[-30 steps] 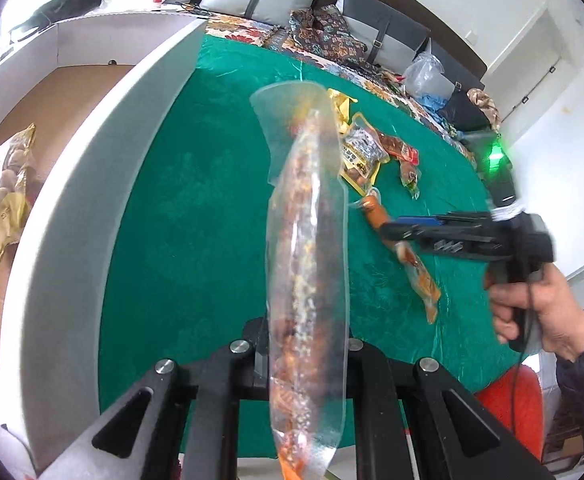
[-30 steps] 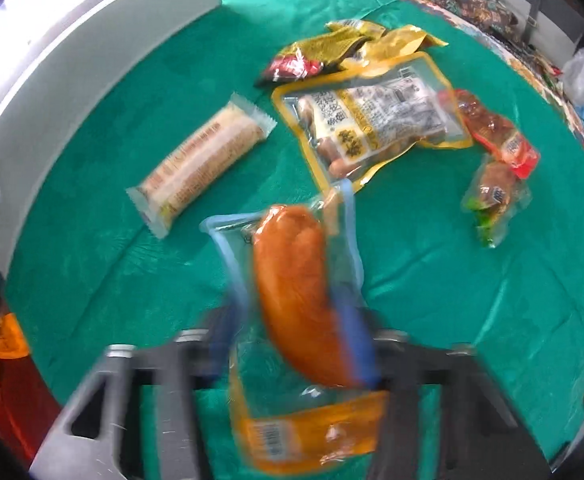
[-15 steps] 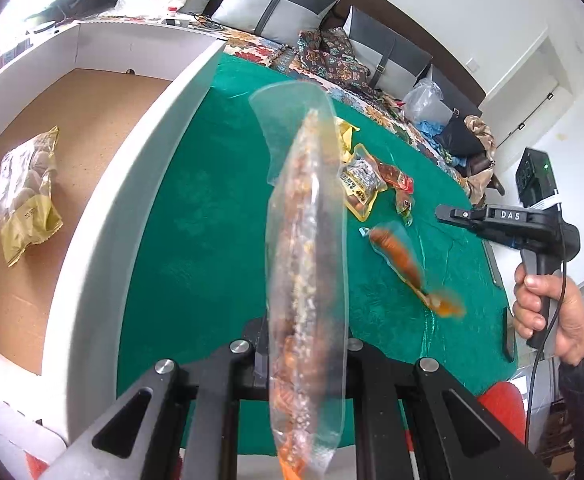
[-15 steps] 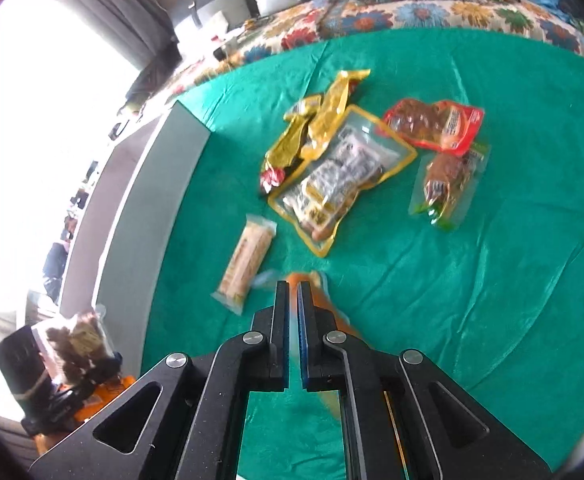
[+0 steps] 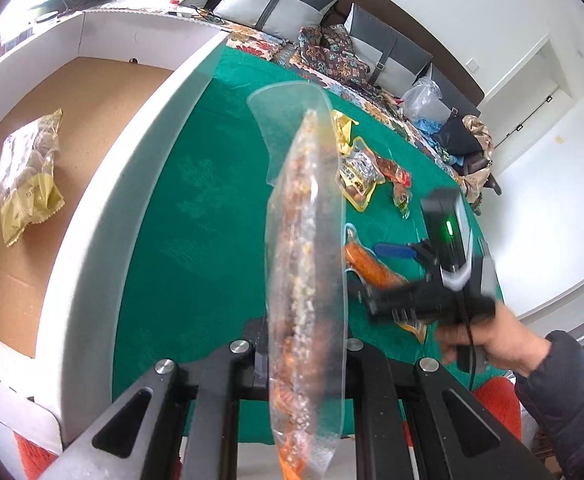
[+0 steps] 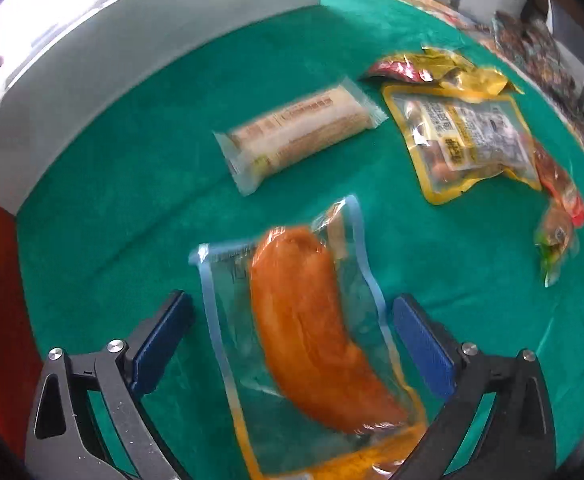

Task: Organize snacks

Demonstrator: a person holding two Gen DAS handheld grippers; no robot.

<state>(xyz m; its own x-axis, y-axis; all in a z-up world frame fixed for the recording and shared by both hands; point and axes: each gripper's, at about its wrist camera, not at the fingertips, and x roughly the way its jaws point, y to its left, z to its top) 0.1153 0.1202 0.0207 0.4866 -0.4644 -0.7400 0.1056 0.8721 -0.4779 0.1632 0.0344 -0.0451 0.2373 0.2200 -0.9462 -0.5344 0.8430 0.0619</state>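
My left gripper [image 5: 305, 354] is shut on a long clear snack bag [image 5: 305, 240] of orange-brown pieces, held upright above the green table beside the white-walled cardboard box [image 5: 132, 168]. My right gripper [image 6: 292, 328] is open, its blue pads [image 6: 160, 338] on either side of a clear pouch with an orange sausage [image 6: 307, 324] lying on the cloth. The right gripper also shows in the left wrist view [image 5: 395, 252], over that same pouch [image 5: 371, 268].
A yellow snack bag [image 5: 28, 176] lies inside the box. On the green cloth [image 6: 132, 184] lie a wrapped biscuit bar [image 6: 299, 132], a yellow-edged pouch [image 6: 467, 140], yellow and red packets [image 6: 431, 68] and small red and green packets [image 6: 559, 220]. Sofa cushions stand behind.
The right gripper let go of the sausage pouch, rose shut, then came back down and opened around the pouch on the cloth. The left gripper lifted its bag slightly nearer the box.
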